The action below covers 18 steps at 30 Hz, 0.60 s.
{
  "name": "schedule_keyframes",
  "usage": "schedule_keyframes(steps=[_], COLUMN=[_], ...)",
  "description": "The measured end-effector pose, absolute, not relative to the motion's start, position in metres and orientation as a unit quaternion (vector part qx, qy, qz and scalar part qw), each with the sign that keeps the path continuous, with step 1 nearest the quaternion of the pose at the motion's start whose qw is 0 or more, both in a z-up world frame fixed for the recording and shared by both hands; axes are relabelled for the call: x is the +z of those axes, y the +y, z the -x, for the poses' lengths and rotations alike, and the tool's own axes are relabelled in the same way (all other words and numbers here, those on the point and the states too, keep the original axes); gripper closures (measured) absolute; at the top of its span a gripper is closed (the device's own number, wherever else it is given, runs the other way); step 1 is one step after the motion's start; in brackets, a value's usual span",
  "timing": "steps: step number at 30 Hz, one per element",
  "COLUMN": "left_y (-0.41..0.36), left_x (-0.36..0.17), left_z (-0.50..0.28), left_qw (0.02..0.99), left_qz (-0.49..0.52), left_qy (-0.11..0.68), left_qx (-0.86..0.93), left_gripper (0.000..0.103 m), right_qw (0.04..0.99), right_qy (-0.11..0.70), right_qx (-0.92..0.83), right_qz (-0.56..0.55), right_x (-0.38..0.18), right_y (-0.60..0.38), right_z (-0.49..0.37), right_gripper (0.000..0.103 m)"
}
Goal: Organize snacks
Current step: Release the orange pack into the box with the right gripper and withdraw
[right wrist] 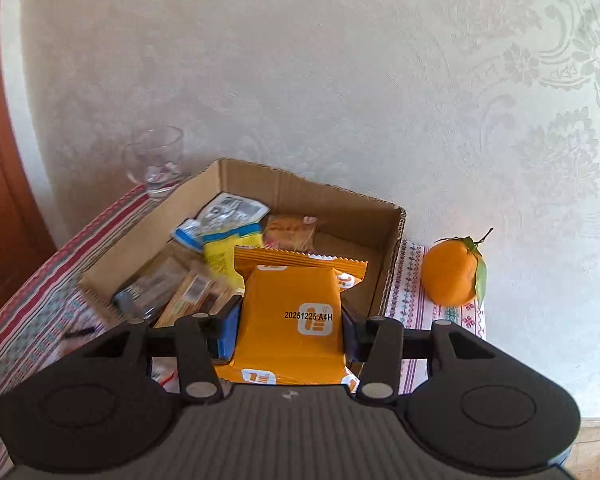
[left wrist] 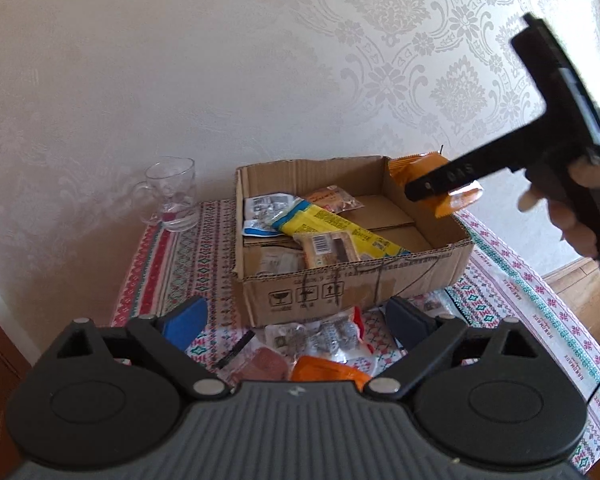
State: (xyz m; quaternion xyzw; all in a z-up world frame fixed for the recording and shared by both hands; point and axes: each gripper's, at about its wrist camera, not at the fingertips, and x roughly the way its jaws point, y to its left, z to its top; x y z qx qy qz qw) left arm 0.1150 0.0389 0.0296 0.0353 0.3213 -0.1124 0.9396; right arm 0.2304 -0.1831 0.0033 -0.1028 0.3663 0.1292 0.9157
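An open cardboard box stands on the patterned tablecloth and holds several snack packets, among them a yellow one. My right gripper is shut on an orange snack packet and holds it above the box's right side; it also shows in the left wrist view, where the packet hangs over the box's far right corner. My left gripper is open and empty, above loose packets lying in front of the box. The box also shows in the right wrist view.
A clear glass mug stands left of the box by the wall. An orange fruit with leaves sits right of the box. The wall runs close behind. The table edge drops off at right to a wooden floor.
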Motion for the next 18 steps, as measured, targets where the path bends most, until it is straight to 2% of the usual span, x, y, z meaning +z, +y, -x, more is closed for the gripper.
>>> schedule_keyframes(steps=[12,14,16,18], left_y=[0.053,0.053,0.053,0.053], left_x=[0.024,0.023,0.022,0.020], left_z=[-0.107,-0.107,-0.107,-0.106], left_qw=[0.937,0.937,0.936,0.935], left_qz=[-0.018,-0.018,-0.020,-0.021], left_qy=[0.334,0.334,0.337,0.339], left_qx=[-0.101,-0.101,-0.099,-0.099], left_gripper=[0.007,0.007,0.007,0.007], right_qw=[0.914,0.916,0.919,0.923], right_qy=[0.379,0.376,0.369,0.361], right_qx=[0.082,0.077,0.071,0.076], right_qz=[0.120,0.120,0.117,0.111], right_x=[-0.011,-0.012,-0.012,-0.009], right_y=[-0.163,-0.162,-0.163,-0.163], right_z=[-0.296,-0.303,-0.305,-0.301], right_gripper=[0.048,0.034,0.009,0.004])
